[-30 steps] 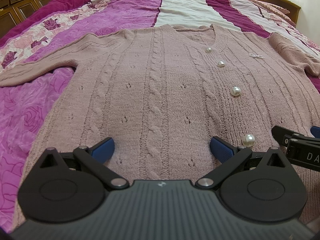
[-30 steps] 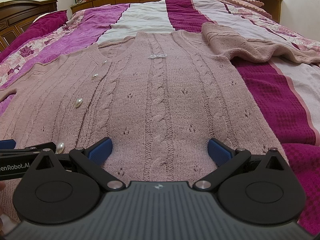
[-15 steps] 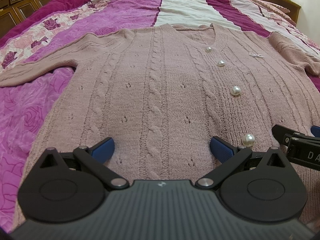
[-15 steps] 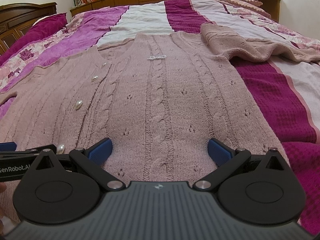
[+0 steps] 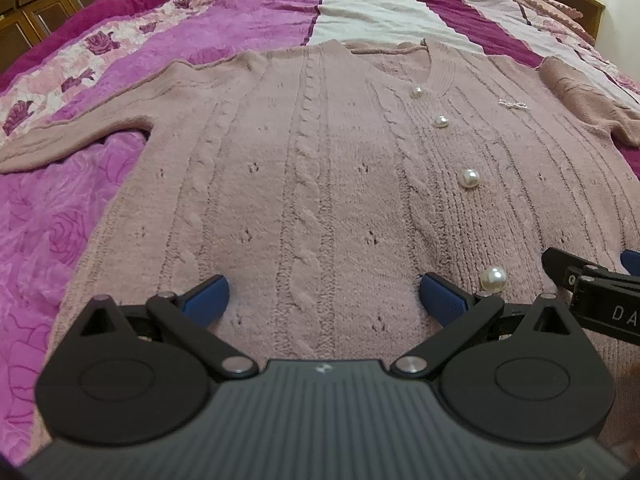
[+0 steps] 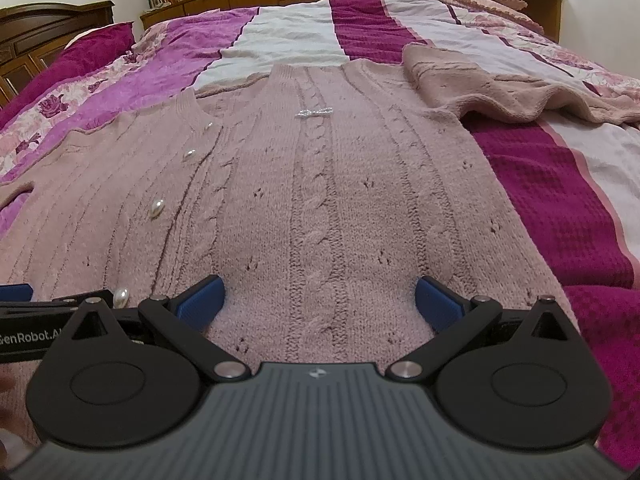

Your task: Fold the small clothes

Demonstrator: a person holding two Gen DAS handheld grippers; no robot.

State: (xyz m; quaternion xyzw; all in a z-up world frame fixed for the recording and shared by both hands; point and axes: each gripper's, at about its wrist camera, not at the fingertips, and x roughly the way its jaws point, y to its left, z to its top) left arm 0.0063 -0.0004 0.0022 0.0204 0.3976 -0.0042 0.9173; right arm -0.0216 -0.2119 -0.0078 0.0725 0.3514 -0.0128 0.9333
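A pink knit cardigan (image 5: pixel 304 184) lies flat and face up on a bed with a striped purple bedspread (image 5: pixel 248 8). Its bottom edge is close to both grippers, and its neck points away from them. One sleeve (image 5: pixel 76 140) stretches out to the left. The other sleeve (image 6: pixel 500 88) lies bunched up at the far right.

The left gripper (image 5: pixel 322 294) sits low over the bottom of the cardigan, left of the row of pearl buttons (image 5: pixel 493 279). Its jaws are wide open and hold nothing. The right gripper (image 6: pixel 318 298) sits over the bottom on the right side. Its jaws are wide open too and hold nothing. The two grippers are side by side, very close to each other.

No fold is made yet, so the step looks like getting a first hold on the bottom edge. To do it well, each gripper should go down to the edge and pinch both layers of knit, not just the top one. The left one should stay off the nearest button, since a round bead could slip out of the pads. The knit is soft and stretchy, so both sides should lift together and at the same height. The bunched sleeve will likely need smoothing out, or it will make a lump in the fold.
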